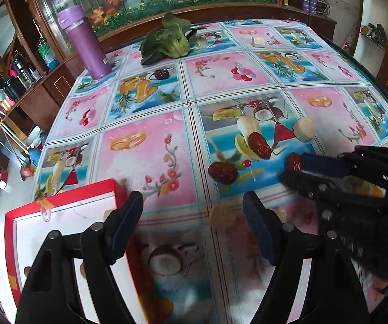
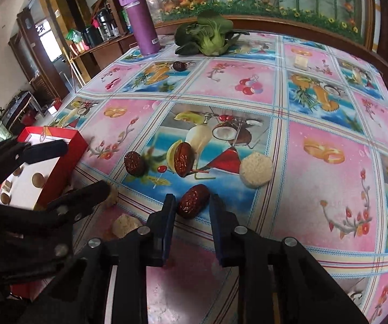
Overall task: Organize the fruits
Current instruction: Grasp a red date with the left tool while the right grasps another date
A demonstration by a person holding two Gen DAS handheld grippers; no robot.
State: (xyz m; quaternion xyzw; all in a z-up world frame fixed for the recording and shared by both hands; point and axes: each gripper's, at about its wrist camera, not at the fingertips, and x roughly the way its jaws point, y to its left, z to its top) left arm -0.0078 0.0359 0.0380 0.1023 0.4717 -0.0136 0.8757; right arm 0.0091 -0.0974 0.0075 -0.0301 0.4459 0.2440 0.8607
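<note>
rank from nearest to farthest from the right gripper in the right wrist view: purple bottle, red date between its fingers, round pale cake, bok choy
1. Red date, lying on the tablecloth between the fingers of the right gripper.
2. Round pale cake, ahead and to the right.
3. Bok choy, near the table's far edge, centre.
4. Purple bottle, far left corner; close to the bok choy in distance, so that order is uncertain.

— What do the tools look like?
— The left hand-held gripper (image 1: 192, 210) is matte black plastic, with dark blue pads on its fingers (image 1: 125, 226) and round silver screws at the joints.
— And the other one?
— The right hand-held gripper (image 2: 191, 210) has the same build.
</note>
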